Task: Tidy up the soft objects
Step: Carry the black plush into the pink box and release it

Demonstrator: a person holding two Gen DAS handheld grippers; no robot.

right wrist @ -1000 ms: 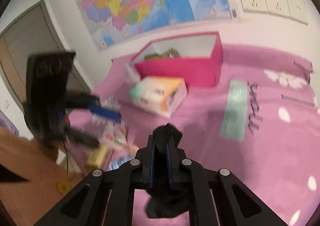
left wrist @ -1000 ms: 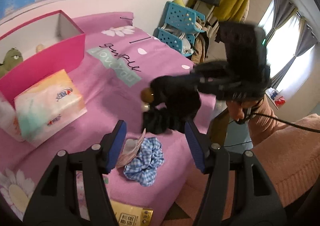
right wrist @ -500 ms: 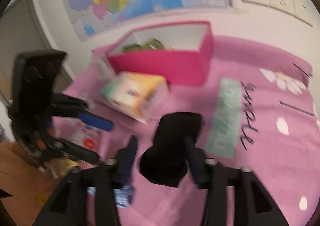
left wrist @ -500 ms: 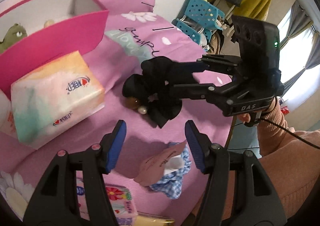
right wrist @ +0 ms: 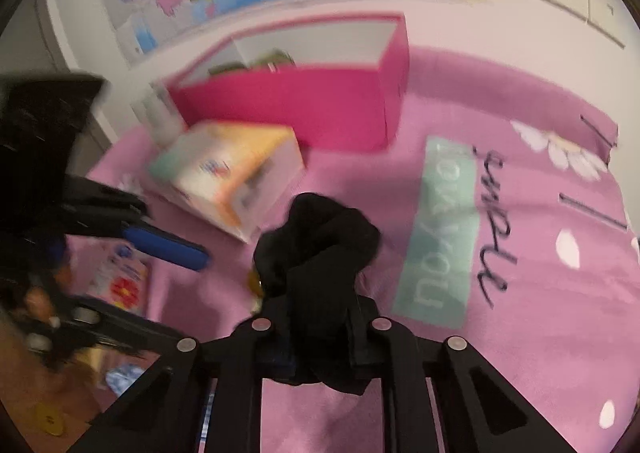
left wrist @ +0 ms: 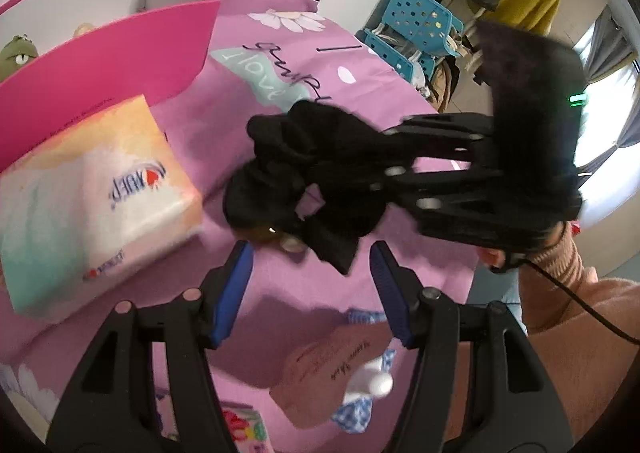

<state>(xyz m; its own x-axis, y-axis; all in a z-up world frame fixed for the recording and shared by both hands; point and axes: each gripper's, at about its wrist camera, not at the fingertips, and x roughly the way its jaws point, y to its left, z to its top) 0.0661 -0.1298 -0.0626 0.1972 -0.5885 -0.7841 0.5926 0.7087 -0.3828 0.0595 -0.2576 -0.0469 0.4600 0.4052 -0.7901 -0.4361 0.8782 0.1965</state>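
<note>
Black scrunchie (right wrist: 320, 253) apparently pinched between closing right gripper (right wrist: 320, 337) jaws; left gripper (left wrist: 310, 285) half-open, empty.

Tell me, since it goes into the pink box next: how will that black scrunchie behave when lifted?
Probably floppy: the black scrunchie bunches and sags where the closing right gripper has it between its jaws. Likely light. Its beads dangle beneath, so they may swing or snag.

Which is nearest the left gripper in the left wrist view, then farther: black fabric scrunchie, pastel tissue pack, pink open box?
1. Black fabric scrunchie, just ahead of the left gripper, in the right gripper.
2. Pastel tissue pack, left.
3. Pink open box, far left, behind it.
</note>
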